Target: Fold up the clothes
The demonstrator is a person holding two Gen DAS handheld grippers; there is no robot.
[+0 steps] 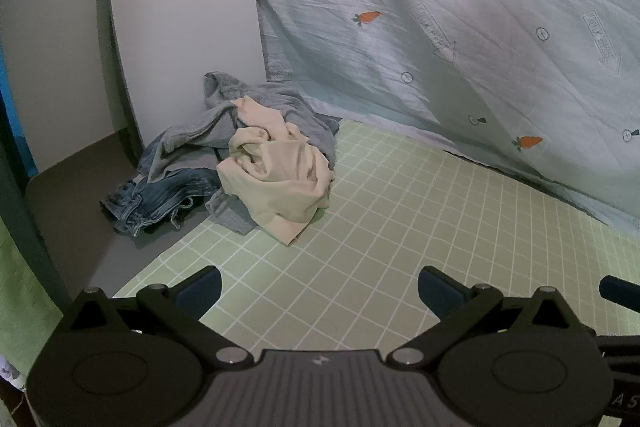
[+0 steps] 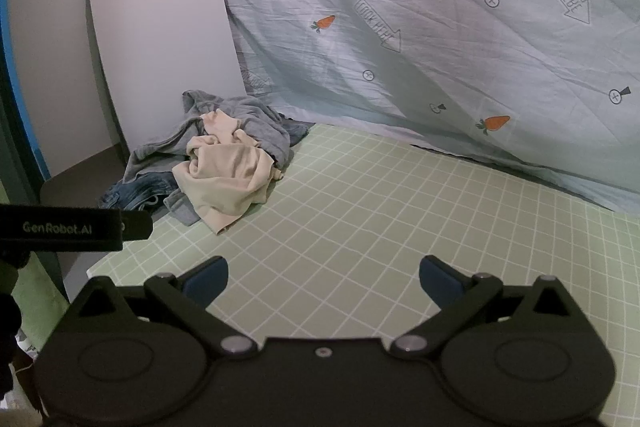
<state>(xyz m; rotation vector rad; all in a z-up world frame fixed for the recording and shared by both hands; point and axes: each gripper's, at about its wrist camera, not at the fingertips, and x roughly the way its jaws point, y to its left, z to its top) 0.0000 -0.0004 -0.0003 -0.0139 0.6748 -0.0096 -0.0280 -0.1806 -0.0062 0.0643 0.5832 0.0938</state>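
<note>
Two black gripper (image 1: 319,291) (image 2: 323,281) bodies with round hubs, silver pivot screws, dark-blue finger pads (image 2: 208,281).

My left gripper (image 1: 319,289): matt black plastic, dull metal pivot pins, blue rubbery-looking pads.
My right gripper (image 2: 323,279): the same matt black plastic with blue pads.
Green grid mat (image 1: 400,227): smooth, faintly sheened.
Cream garment (image 1: 276,171): soft matt cloth, crumpled.
Grey garment (image 1: 260,99): soft, slightly fuzzy knit.
Jeans (image 1: 156,195): coarse faded denim.
Printed sheet (image 1: 440,7): thin, creased woven cloth.
White board (image 1: 180,7): smooth, matt, hard.
</note>
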